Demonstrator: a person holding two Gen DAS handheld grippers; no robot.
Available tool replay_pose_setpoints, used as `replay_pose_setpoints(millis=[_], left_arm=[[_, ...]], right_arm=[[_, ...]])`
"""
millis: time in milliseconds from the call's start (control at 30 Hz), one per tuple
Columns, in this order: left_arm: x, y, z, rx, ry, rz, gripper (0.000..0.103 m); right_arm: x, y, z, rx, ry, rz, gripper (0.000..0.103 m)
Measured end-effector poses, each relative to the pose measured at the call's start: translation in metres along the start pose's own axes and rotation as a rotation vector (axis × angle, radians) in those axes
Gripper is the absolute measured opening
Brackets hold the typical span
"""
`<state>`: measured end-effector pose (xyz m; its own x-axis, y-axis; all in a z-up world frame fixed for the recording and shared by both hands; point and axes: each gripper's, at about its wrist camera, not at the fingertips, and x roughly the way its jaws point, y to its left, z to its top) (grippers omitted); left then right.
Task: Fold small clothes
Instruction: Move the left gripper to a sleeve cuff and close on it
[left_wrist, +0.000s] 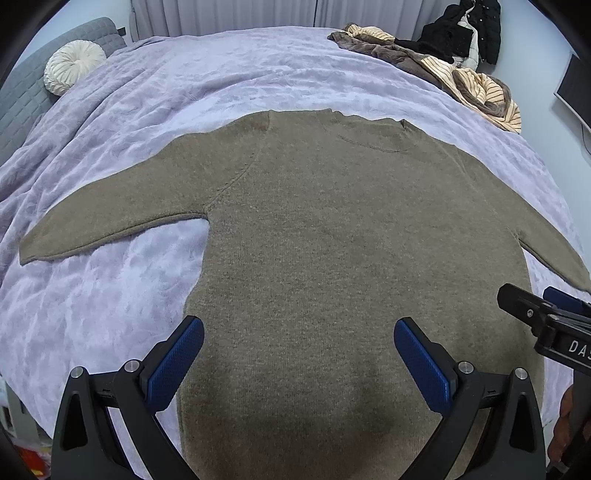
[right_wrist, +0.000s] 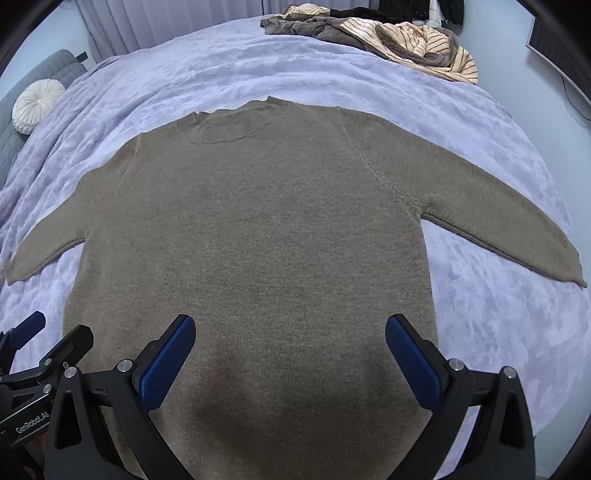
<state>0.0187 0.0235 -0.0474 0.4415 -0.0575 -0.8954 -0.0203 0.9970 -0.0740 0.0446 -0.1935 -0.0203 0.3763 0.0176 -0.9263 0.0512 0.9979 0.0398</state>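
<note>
A brown knit sweater lies flat on the lavender bedspread, collar away from me and both sleeves spread out to the sides. My left gripper hovers open over the sweater's lower left part, nothing between its blue pads. In the right wrist view the same sweater fills the middle, and my right gripper stands open above its lower hem area, holding nothing. Each gripper shows at the edge of the other's view: the right one, the left one.
A heap of striped and brown clothes lies at the far right of the bed, with dark garments behind it. A round white cushion rests against the grey headboard at the far left. Curtains hang behind the bed.
</note>
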Motion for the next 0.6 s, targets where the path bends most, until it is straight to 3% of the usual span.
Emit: replay_pose_setpoints(millis=[133,200,267,367,500,600], left_arm=[[0.012,0.012,0.002,-0.024,0.039,-0.068,0.103],[0.013,0.023,0.002,-0.042,0.017,-0.082,0.103],[0.016,0.043,0.005,-0.068,-0.012,-0.079,0.103],[0.023,0.094,0.01,-0.173,-0.028,-0.095,0.103],[0.032,0.186,0.013,-0.374,-0.094,-0.086,0.103],[0.042,0.252,0.015,-0.511,-0.142,-0.056,0.103]], right_arm=[[-0.004,-0.008,0.003,0.066,-0.044,0.192,0.102],[-0.005,-0.007,0.002,0.092,-0.057,0.346,0.102],[-0.003,-0.001,0.0,0.102,-0.054,0.442,0.102],[0.005,0.017,-0.005,0.093,-0.053,0.495,0.102],[0.026,0.042,-0.006,0.069,0.052,0.534,0.102],[0.036,0.061,-0.007,0.043,0.081,0.525,0.102]])
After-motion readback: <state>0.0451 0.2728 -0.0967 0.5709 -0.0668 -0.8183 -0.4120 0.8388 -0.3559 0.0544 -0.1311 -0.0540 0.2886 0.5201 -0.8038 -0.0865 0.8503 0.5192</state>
